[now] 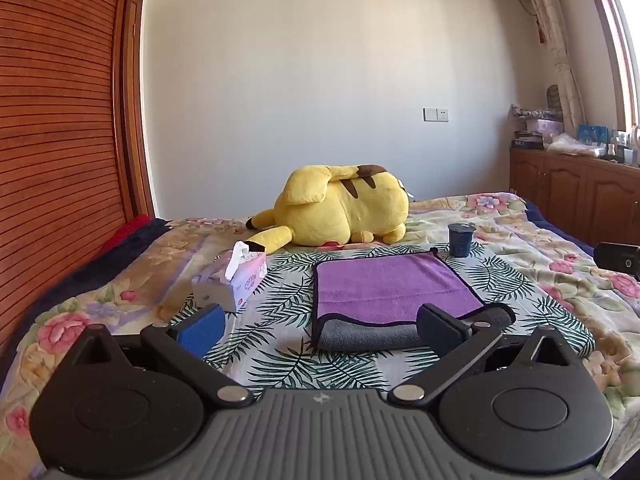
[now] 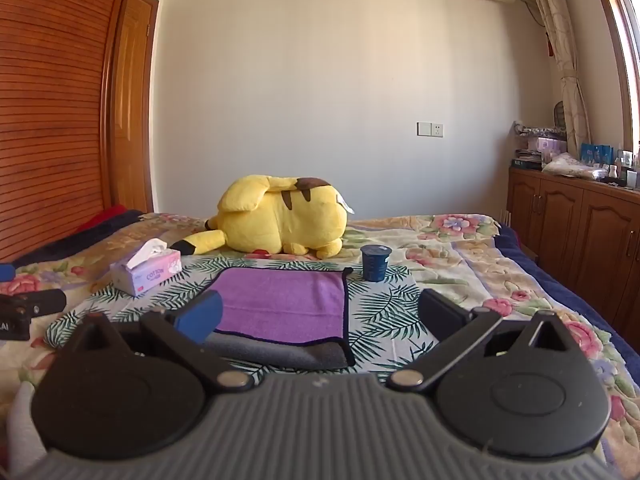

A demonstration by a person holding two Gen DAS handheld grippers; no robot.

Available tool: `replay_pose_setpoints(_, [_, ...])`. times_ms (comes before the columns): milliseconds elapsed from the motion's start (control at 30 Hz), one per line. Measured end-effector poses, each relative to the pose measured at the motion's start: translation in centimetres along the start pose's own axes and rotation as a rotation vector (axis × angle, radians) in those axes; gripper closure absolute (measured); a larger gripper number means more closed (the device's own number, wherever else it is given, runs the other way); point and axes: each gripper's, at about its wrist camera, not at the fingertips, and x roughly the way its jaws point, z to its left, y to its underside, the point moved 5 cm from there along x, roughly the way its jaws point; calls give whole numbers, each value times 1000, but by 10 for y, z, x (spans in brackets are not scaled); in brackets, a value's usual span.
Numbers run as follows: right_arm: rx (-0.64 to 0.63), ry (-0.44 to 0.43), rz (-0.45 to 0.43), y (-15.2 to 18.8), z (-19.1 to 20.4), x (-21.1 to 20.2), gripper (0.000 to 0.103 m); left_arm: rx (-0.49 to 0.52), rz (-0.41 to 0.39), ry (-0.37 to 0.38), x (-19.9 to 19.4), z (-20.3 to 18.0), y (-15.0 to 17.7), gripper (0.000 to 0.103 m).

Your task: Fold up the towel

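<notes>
A yellow plush toy point(image 1: 344, 208) lies behind a tissue box point(image 1: 232, 280) and a dark cup point(image 1: 460, 240) on the bedspread point(image 1: 540, 264).

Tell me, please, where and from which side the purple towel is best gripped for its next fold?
Probably the near corners of the purple towel: its near edge is a soft grey roll, raised off the bedspread. Come in low from the near side, each open gripper, left gripper and right gripper, on its own corner.

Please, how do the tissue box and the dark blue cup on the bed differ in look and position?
The tissue box is a pale pink and white rectangular carton lying on its long side, with a tissue sticking out; the dark blue cup is round, upright and covered by a lid. The box sits left of the purple towel, the cup at its far right corner. Both rest on the bed near the yellow plush toy, and neither gripper touches them.
</notes>
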Motion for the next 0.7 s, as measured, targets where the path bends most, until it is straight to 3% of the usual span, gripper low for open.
replay_pose_setpoints(700, [1,0,-3,-1,0,0,0,9,-14,-4,-1,0,-1,16])
